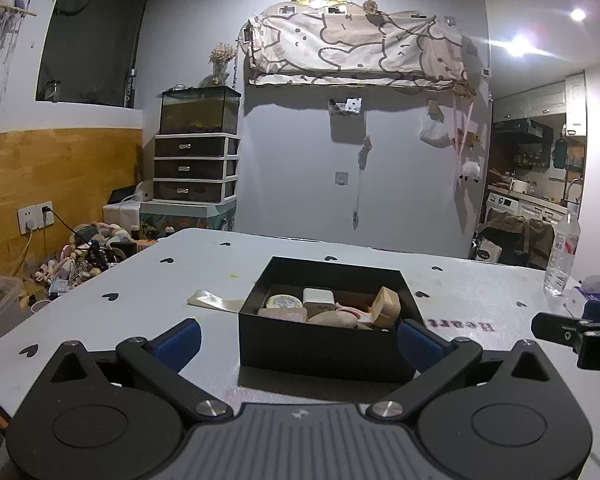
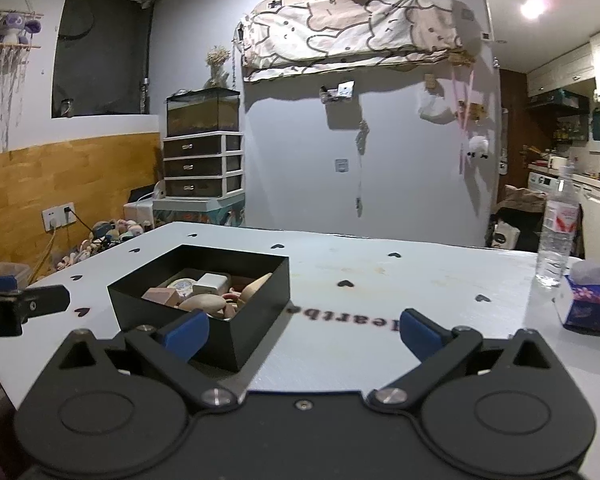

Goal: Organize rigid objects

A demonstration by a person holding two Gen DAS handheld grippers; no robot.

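Note:
A black open box (image 1: 324, 344) stands on the white table (image 1: 140, 280). It holds several rigid objects: a round tin (image 1: 284, 302), a white block (image 1: 318, 298), a wooden block (image 1: 386, 306) and a tan oval piece (image 1: 334, 319). My left gripper (image 1: 298, 338) is open and empty, with its blue pads on either side of the box's near wall. In the right wrist view the box (image 2: 204, 304) is at the left. My right gripper (image 2: 302, 334) is open and empty over bare table right of the box.
A clear water bottle (image 2: 556, 236) and a blue tissue box (image 2: 590, 300) stand at the table's right edge. A flat pale strip (image 1: 214, 300) lies left of the box. The other gripper shows at the right (image 1: 572, 334) in the left wrist view.

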